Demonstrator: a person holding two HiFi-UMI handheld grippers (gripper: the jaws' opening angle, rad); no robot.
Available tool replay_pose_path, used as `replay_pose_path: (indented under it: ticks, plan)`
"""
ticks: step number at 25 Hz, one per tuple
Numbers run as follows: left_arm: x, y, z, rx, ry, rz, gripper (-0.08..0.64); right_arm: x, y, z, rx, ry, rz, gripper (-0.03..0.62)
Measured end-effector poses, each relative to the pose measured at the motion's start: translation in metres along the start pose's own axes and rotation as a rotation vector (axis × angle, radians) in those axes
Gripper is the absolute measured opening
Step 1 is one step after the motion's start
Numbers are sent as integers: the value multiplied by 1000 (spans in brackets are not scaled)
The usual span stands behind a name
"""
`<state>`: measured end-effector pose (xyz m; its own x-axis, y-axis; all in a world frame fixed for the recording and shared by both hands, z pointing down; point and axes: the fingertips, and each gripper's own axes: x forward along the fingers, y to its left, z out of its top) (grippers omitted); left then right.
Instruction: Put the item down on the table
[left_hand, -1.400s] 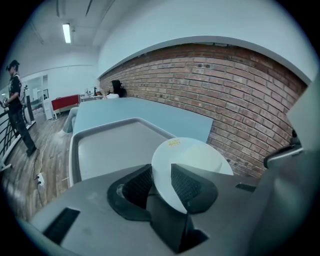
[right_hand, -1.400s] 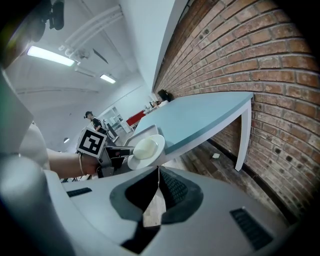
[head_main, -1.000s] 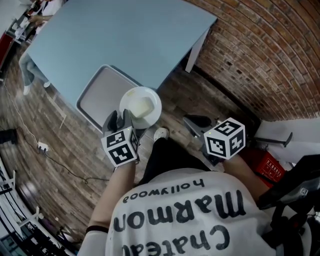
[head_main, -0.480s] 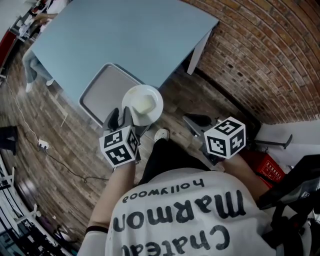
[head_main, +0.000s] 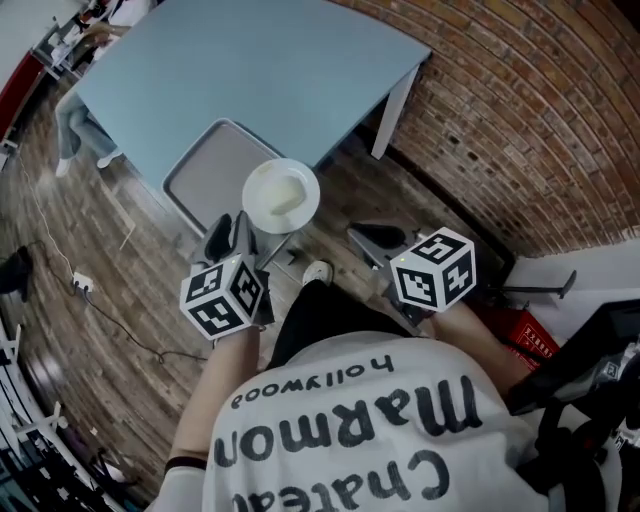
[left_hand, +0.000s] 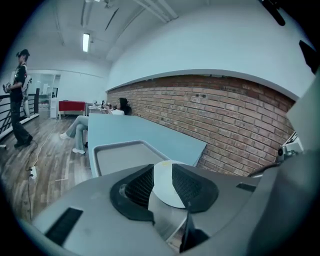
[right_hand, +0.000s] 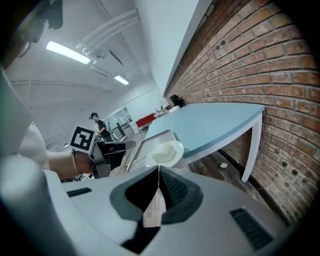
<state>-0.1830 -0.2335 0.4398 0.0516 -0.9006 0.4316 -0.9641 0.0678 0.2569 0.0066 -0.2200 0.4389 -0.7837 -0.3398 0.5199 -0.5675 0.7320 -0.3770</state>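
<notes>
Fingers of left gripper pinch white plate holding pale lump; right gripper fingers together, empty.

A brick wall runs along the right above a wooden plank floor. A grey rimmed tray lies flat. A thin cable trails from a socket block. Someone's legs show far left.

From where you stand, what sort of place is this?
Likely an open lab or workshop hall: a bare brick wall, a ceiling strip light and a long blue table.
</notes>
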Motion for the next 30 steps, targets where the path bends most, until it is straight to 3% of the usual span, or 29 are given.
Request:
replay_pose_path:
  ticks: [5, 11, 17, 24, 30]
  plan:
    - [-47, -15, -2, -37, -76, -65, 30, -11, 35, -9, -62, -9, 56, 11]
    - [-103, -46, -11, 9, -147, -167, 21, -30, 71, -21, -119, -37, 146, 11]
    - [-150, -65, -27, -39, -162, -238, 21, -48, 103, -32, -227, -41, 205, 11]
    - [-179, -47, -32, -33, -154, -197, 21, -62, 119, -12, -270, -113, 180, 11]
    - [-193, -28, -25, -30, -138, -221, 21, -66, 122, 0, -265, -137, 102, 11]
